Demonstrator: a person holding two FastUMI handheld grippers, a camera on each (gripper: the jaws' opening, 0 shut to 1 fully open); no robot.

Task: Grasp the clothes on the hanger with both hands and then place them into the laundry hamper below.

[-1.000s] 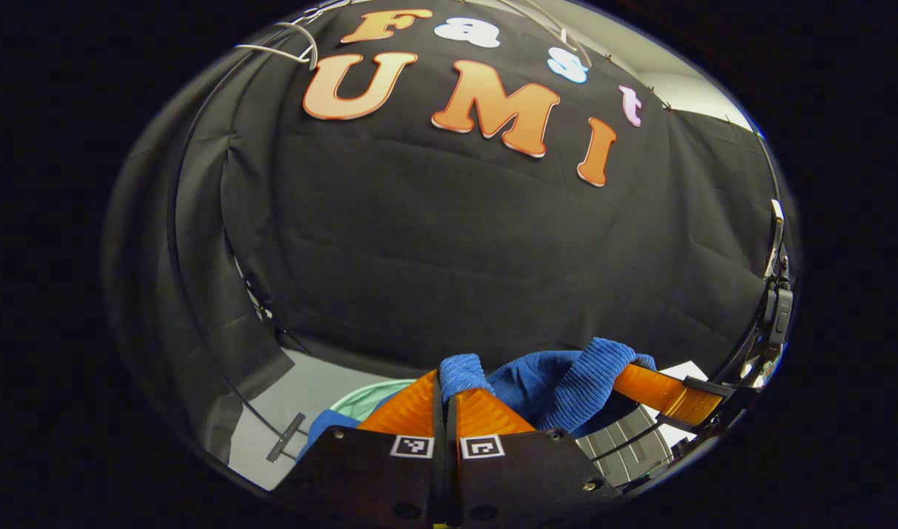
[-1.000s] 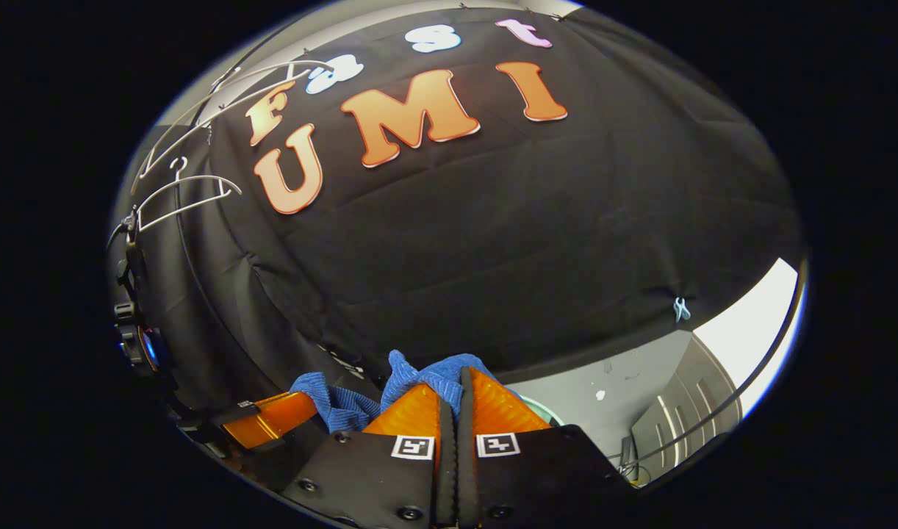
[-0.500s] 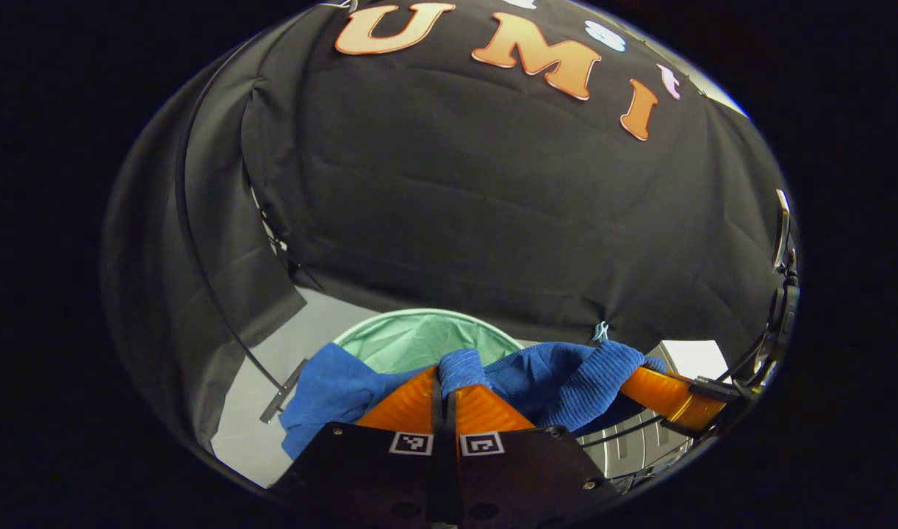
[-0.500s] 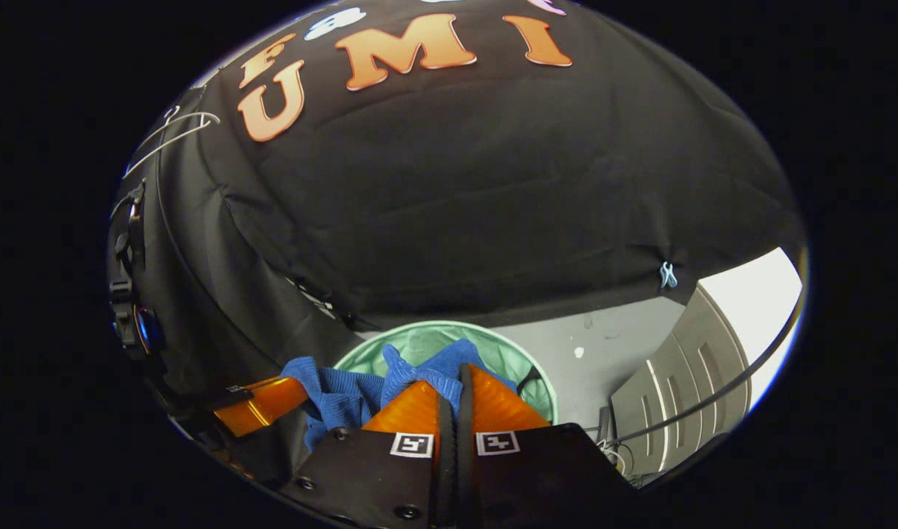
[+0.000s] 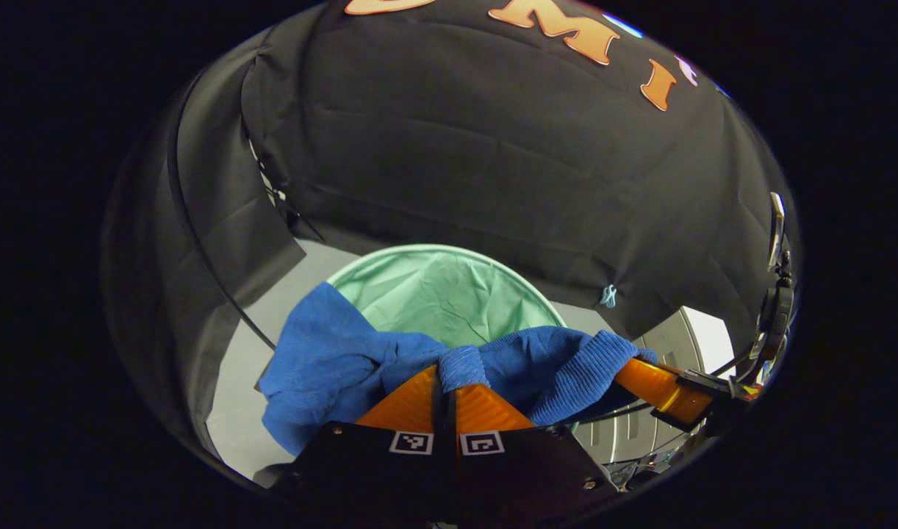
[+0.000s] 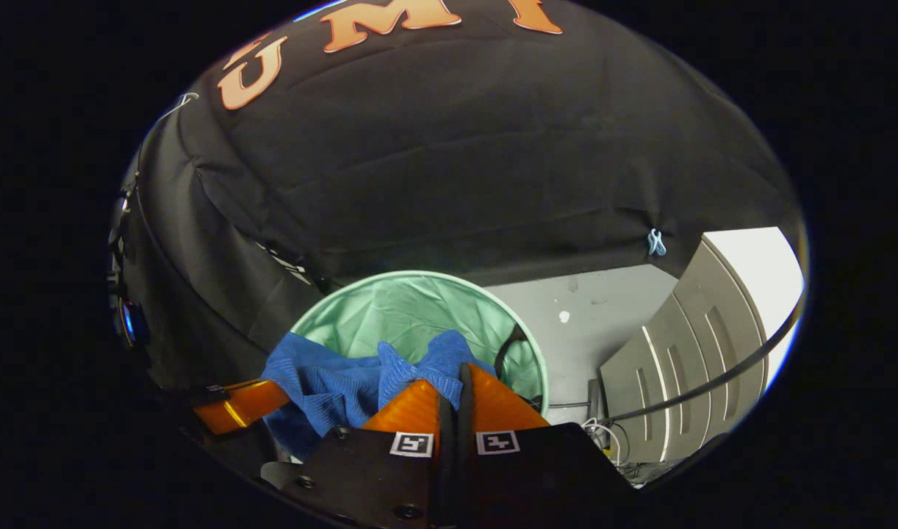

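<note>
Blue ribbed knit garment (image 5: pixel 331 360) hangs bunched between both grippers, above the round mint-green fabric laundry hamper (image 5: pixel 434 286), not in it. In the left gripper view, left gripper (image 5: pixel 446 375) fingers are together, clamped on a fold of the knit, with cloth draping left and down over the hamper rim area. The other gripper (image 5: pixel 658 386) shows at right, cloth wrapped over its tip. In the right gripper view, right gripper (image 6: pixel 453 378) fingers are pressed together on a bunch of the blue garment (image 6: pixel 346 382); left gripper (image 6: pixel 239 404) sits at lower left. Hamper (image 6: pixel 412 308) stands on grey floor (image 6: pixel 603 308) before black cloth wall (image 6: pixel 456 169). Grey panelled cabinet (image 6: pixel 684 353) at right.
</note>
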